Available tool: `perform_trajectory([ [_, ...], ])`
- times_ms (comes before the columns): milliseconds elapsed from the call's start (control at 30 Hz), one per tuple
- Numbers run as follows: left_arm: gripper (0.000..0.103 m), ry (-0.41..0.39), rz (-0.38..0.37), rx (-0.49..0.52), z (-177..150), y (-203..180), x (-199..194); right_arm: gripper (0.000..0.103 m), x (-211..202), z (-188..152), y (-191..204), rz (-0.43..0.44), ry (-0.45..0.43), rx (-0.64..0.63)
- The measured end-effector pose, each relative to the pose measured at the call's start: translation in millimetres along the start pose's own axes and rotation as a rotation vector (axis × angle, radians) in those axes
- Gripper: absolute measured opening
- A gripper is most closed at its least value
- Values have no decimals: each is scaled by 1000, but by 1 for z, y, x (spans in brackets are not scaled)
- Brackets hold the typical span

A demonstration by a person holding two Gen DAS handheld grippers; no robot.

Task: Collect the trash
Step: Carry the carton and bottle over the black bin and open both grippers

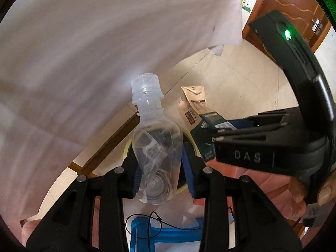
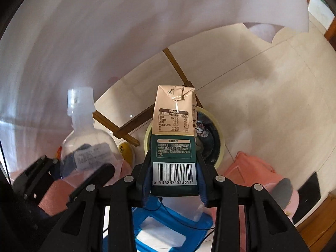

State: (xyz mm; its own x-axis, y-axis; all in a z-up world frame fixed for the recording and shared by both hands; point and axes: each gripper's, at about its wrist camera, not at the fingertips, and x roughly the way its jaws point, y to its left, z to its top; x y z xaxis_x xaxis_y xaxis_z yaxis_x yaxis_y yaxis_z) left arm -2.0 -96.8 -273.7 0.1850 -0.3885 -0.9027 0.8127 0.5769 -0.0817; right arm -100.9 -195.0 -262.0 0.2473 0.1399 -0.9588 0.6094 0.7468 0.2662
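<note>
- Left gripper (image 1: pixel 160 174), bottom centre of the left wrist view: black arms, blue pads clamped on the lower body of a clear plastic bottle (image 1: pixel 156 147); bottle is empty, upright, with a translucent screw cap at mid-frame.
- Right gripper (image 2: pixel 174 183), bottom centre of the right wrist view: black arms, blue pads closed on the base of a drink carton (image 2: pixel 175 130); carton is upright, beige above, dark green below, barcode facing the camera.
- Cross-views: carton and right gripper show at centre right of the left wrist view; bottle and left gripper show at lower left of the right wrist view.
- Hand (image 1: pixel 302 197), lower right of the left wrist view, wrapped on the right gripper's handle.
- Bin (image 2: pixel 212 138), round with a pale yellow rim and dark inside, just behind the carton in the picture; partly hidden.
- Blue stool (image 2: pixel 168 229), bottom centre, below the jaws.
- White cloth (image 1: pixel 105 52), filling the upper left of both views, blurred.
- Tiled floor (image 2: pixel 273 94), right side, pale.
- Wooden door (image 1: pixel 289 6), upper right of the left wrist view.
</note>
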Motion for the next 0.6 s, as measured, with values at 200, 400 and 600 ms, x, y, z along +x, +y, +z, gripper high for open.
perform_trajectory([
  [200, 34, 23, 30, 6, 5, 1, 10, 61, 1, 5, -1, 24, -15, 47],
  [400, 74, 17, 72, 21, 6, -9, 11, 63, -3, 5, 2, 33, -28, 46],
  [600, 74, 28, 81, -1, 6, -3, 9, 63, -3, 6, 6, -1, -31, 6],
])
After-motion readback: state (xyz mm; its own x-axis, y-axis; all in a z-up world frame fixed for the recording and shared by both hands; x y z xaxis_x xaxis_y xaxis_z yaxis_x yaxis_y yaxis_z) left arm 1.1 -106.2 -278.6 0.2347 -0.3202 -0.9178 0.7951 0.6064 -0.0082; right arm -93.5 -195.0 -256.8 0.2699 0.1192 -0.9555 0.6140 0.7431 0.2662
